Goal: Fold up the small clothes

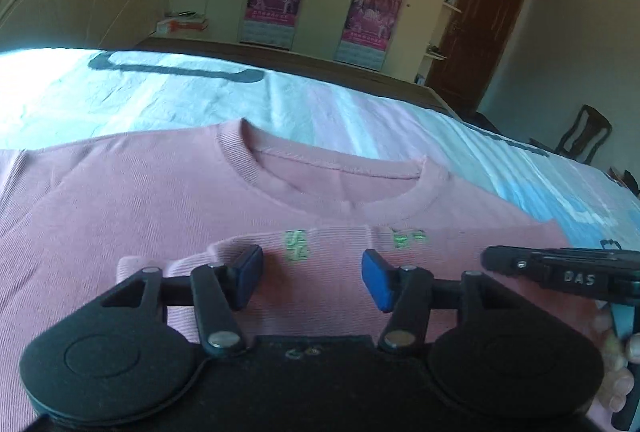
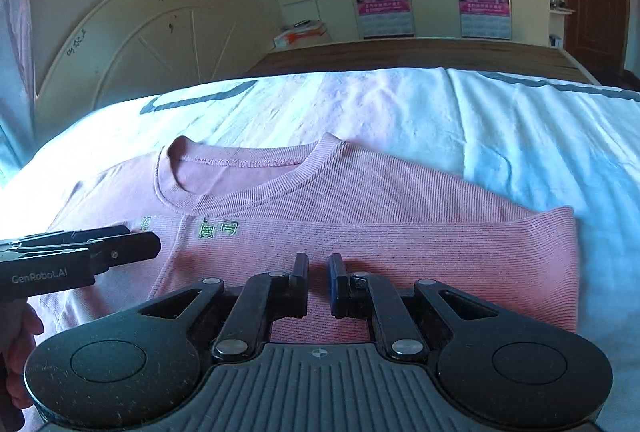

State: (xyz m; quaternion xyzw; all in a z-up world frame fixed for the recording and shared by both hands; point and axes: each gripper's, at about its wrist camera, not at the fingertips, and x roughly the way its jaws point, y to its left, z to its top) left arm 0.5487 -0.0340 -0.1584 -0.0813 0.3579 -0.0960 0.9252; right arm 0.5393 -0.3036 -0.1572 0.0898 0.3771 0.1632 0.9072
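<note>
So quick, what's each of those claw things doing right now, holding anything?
Left gripper: open, holding nothing, over the pink shirt.
Right gripper: nearly closed with a narrow gap; nothing visibly pinched.

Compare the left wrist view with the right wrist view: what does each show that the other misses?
Only the left wrist view shows a dark chair at the far right and the left gripper from behind, jaws wide apart over the pink top.

Only the right wrist view shows the top's folded right edge on the white sheet, and the right gripper with a narrow gap between its jaws.

Both show the neckline, green embroidery, wardrobe posters and the brown door.
</note>
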